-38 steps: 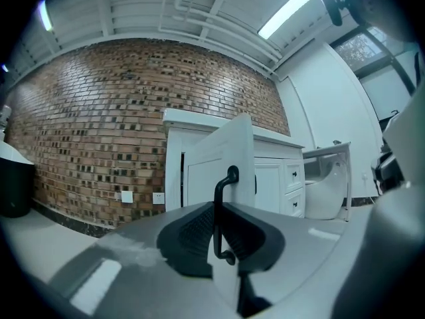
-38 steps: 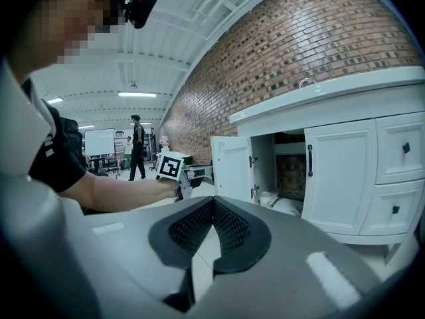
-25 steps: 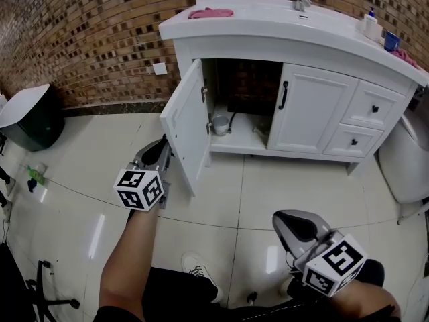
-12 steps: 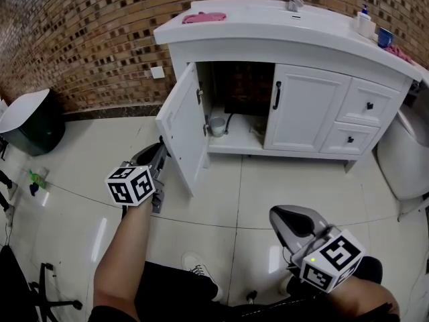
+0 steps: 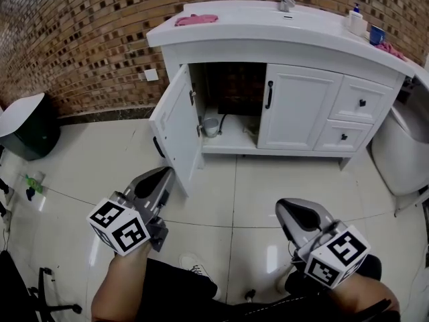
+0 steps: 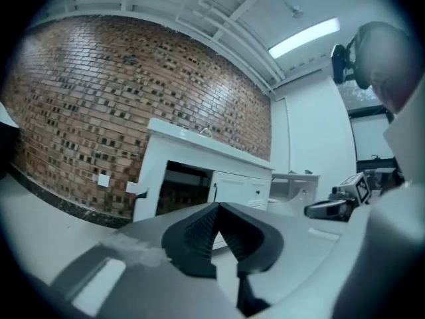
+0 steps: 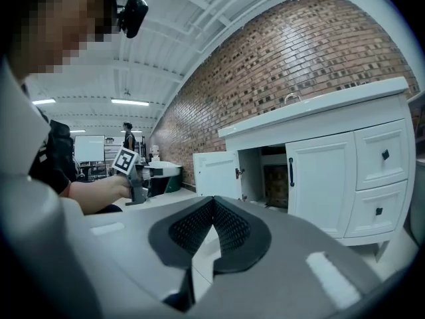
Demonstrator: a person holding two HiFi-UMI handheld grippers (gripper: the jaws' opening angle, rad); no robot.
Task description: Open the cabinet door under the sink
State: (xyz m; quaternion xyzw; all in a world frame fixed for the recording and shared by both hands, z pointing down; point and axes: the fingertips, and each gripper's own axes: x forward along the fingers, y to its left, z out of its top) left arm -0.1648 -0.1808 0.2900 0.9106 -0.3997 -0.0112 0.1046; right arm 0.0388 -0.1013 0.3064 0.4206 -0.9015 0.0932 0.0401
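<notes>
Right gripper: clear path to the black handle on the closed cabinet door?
Probably yes, after moving closer: only bare floor lies between the right gripper and the black handle on the closed door. Its fingers are shut and would need opening first.

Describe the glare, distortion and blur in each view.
Head view: ceiling lights reflect as pale streaks on the glossy floor, and the brick wall bows outward. Left gripper view: strong fisheye with black corners, a bright ceiling light, and the near fingers look soft. Right gripper view: the same fisheye bend curves the cabinet top; lighting is even.
</notes>
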